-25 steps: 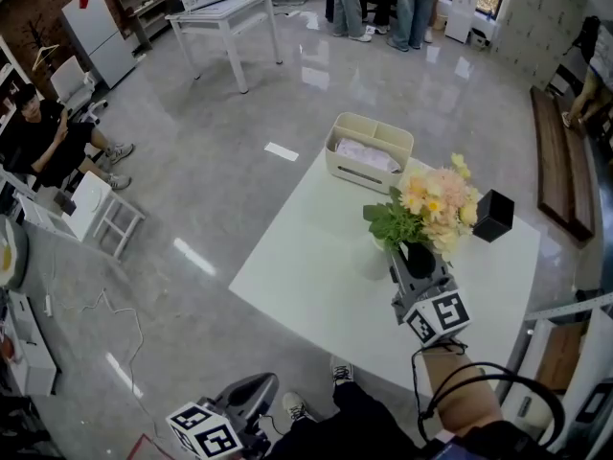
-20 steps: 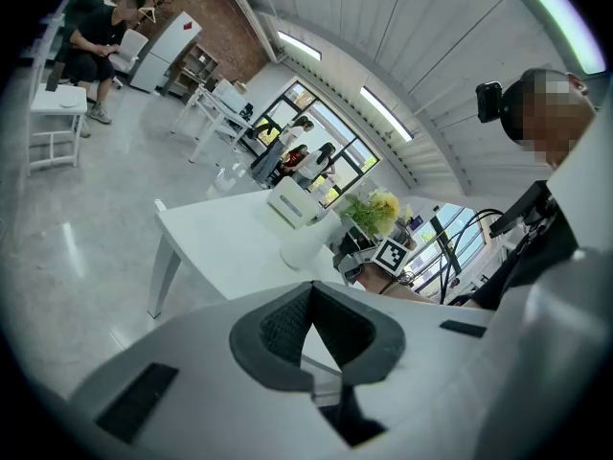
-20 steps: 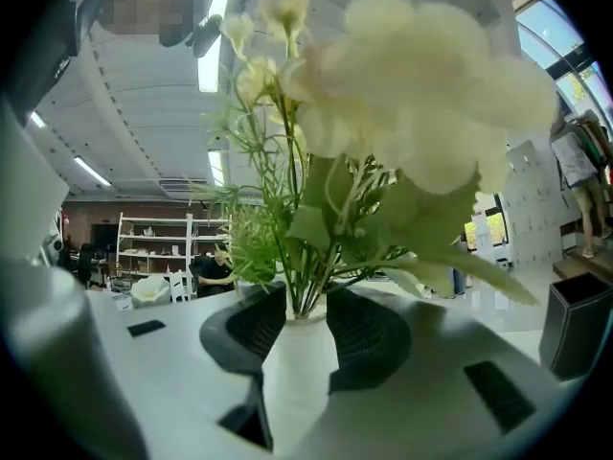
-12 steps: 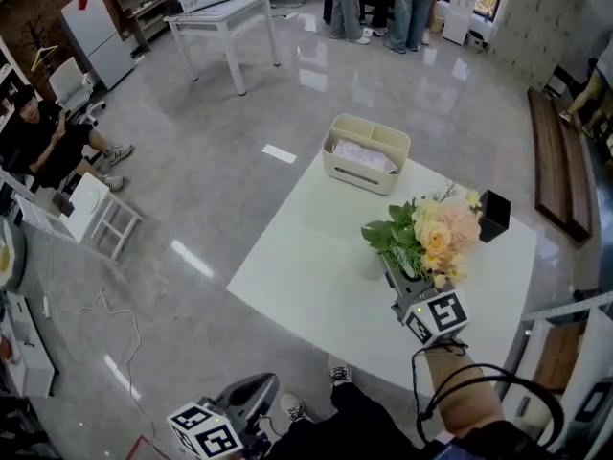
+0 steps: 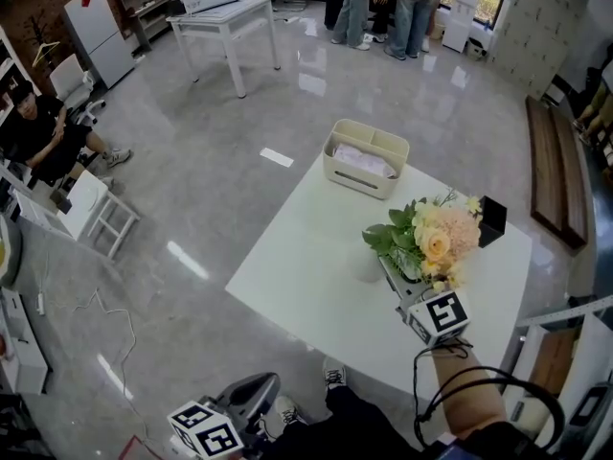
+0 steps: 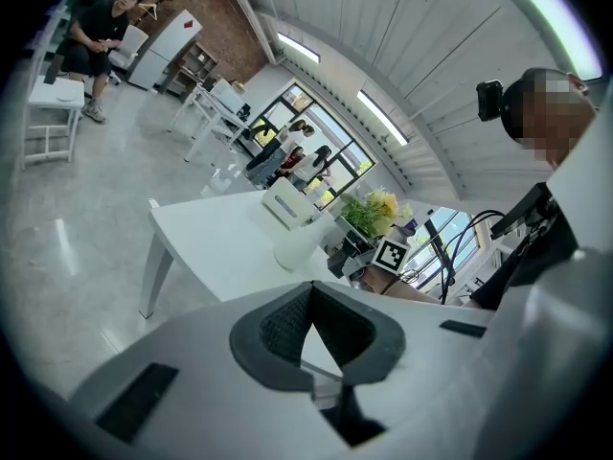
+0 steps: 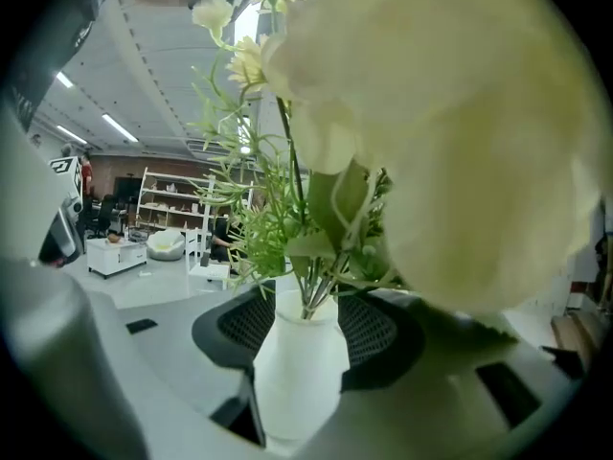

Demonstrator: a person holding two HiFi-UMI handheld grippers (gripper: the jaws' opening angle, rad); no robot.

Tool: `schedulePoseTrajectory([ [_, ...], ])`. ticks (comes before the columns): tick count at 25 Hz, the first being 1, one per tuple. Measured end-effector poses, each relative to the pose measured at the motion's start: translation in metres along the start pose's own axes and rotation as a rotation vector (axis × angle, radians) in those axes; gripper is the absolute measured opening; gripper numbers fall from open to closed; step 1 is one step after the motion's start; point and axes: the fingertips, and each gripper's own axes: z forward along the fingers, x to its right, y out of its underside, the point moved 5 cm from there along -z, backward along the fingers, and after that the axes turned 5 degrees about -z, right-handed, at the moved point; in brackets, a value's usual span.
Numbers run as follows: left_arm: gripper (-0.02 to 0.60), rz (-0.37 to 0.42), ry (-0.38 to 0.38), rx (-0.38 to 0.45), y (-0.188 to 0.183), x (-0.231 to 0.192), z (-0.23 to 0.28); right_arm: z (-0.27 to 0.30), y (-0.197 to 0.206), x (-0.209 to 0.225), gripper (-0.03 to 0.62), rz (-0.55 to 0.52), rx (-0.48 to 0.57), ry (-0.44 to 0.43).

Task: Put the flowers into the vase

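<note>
**Flowers seated, right gripper on the vase**

We find one bunch of flowers (image 5: 431, 238), its stems running into the mouth of one white vase (image 7: 302, 377) at the right part of the white table (image 5: 306, 276). The right gripper (image 7: 305, 326) has its jaws drawn in against the vase's flanks. We judge the load light but top-heavy and the vase wall smooth and slippery, so hold low on the belly, never by the soft blooms. The left gripper (image 6: 308, 290) is off the table, jaws together, empty. Also present: one cream bin (image 5: 366, 156) and one black box (image 5: 491, 220).
</note>
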Motion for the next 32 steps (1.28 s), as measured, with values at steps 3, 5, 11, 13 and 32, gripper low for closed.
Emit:
schedulePoseTrajectory([
  [3,0.003,-0.002,0.007,0.007,0.002,0.002,0.001,-0.002,0.001,-0.001,0.215,-0.034,-0.044,-0.024],
  [5,0.004,-0.002,0.011,0.009,0.002,0.002,0.002,-0.002,0.003,-0.001,0.218,-0.044,-0.066,-0.036],
  [11,0.003,-0.004,0.022,0.012,0.002,0.002,0.002,-0.001,0.006,-0.002,0.241,-0.074,-0.139,-0.056],
  [13,0.004,-0.004,0.024,0.013,0.002,0.003,0.003,0.000,0.007,-0.003,0.245,-0.078,-0.159,-0.061],
  [32,0.004,0.006,0.029,0.004,0.002,0.005,0.003,-0.002,0.017,-0.004,0.272,-0.031,-0.203,-0.049],
])
